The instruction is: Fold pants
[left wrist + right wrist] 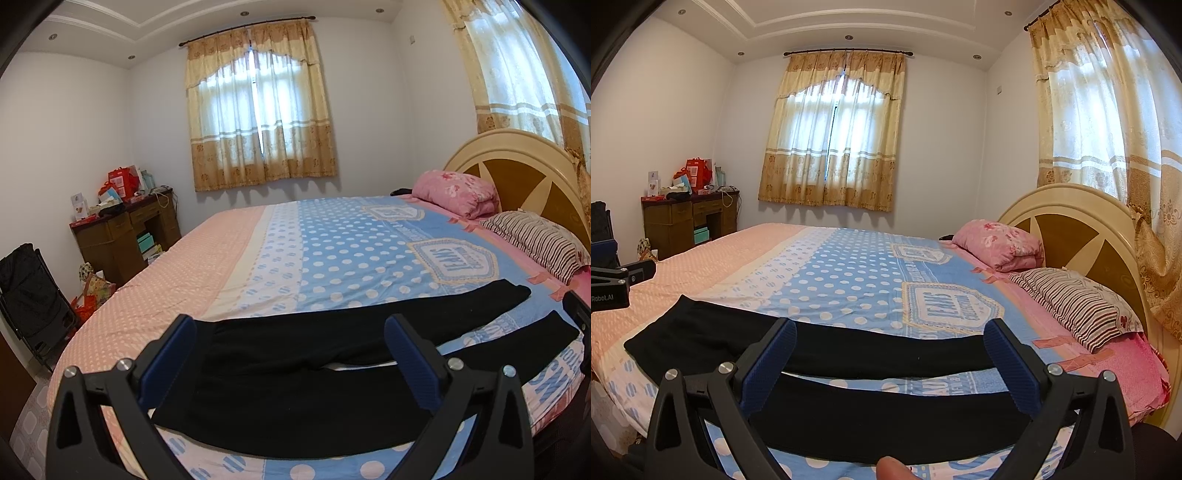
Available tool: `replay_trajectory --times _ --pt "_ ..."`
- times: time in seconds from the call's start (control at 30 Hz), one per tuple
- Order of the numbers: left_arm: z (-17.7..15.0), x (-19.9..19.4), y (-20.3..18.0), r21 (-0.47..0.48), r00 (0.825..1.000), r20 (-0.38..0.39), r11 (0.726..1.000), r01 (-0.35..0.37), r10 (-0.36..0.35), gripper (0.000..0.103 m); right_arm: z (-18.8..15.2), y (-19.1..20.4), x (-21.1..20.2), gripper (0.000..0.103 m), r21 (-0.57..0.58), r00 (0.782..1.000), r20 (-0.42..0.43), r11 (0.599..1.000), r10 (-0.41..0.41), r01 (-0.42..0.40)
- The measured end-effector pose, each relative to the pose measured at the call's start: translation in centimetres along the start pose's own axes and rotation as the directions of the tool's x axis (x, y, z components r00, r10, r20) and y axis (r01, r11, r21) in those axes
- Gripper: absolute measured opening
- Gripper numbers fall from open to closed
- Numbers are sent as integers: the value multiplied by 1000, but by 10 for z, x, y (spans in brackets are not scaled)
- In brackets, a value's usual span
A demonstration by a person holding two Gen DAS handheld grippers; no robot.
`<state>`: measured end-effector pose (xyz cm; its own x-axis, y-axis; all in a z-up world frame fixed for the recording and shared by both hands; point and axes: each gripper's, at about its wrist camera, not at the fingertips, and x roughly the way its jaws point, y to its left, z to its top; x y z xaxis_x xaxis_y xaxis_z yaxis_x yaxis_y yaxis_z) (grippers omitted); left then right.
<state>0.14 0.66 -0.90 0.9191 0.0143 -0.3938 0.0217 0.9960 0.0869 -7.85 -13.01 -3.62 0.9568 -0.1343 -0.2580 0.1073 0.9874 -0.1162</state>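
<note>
Fingertip [892,468] under right claw [890,363] only

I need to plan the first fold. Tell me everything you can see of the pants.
The pants are plain black, soft-looking fabric, lying flat and unfolded across the near edge of the bed. The waist end lies toward the left, and the two legs run rightward toward the pillows, splitting apart with a strip of sheet showing between them. Both tools hover open above them; neither touches the cloth.
</note>
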Motion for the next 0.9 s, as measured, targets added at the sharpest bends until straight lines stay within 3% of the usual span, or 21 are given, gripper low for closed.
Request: replay_trajectory --times 0.9 --pt "0 1 0 -1 1000 -3 1000 1 -1 103 -1 1 1 102 -5 1000 -3 1000 -2 2"
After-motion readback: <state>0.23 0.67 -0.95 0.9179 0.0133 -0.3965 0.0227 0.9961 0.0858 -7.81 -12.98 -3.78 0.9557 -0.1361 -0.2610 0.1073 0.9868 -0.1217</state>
